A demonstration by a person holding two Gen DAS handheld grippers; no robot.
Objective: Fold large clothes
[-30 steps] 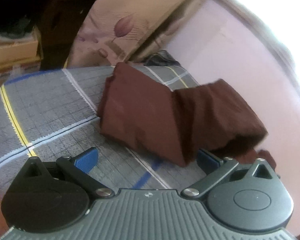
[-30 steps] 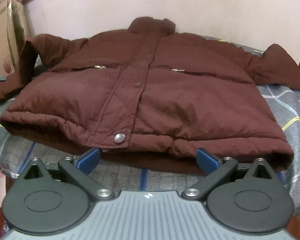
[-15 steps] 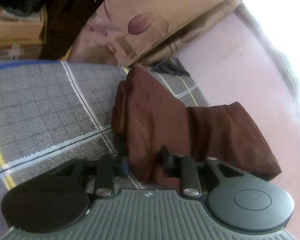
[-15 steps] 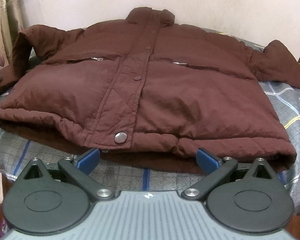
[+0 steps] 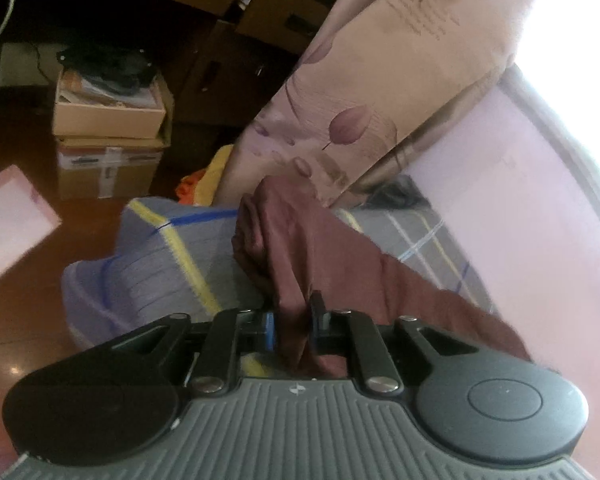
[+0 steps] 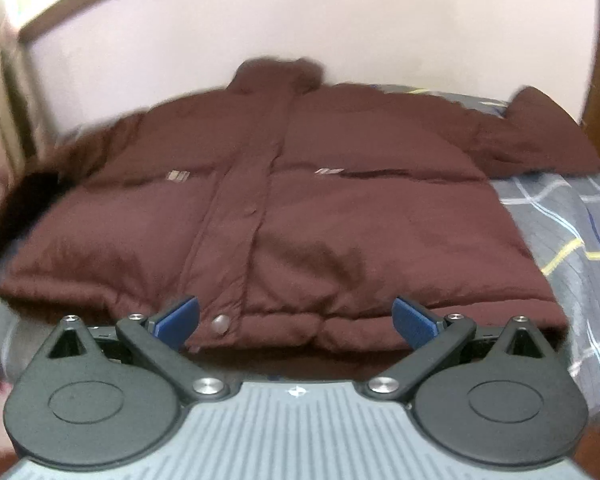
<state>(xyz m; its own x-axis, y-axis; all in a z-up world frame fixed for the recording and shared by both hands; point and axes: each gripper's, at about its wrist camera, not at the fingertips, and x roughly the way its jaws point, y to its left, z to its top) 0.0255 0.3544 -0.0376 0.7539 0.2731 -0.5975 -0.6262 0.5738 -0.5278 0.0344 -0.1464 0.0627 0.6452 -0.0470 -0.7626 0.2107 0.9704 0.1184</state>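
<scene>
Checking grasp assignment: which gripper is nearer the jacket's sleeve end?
Left. The left gripper is clamped on the sleeve; the right gripper hangs open at the jacket hem, touching nothing.

Left wrist: close over the jacket [image 5: 324,256] sleeve, facing the curtain [image 5: 380,92].
Right wrist: near the hem, facing the wall [image 6: 260,20].
Shared: the jacket.

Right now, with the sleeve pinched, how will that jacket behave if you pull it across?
Probably floppy: the sleeve bunches and drapes between the left gripper. The jacket looks puffy, so likely light but springy. Its smooth shell may slide on the checked bedsheet.
</scene>
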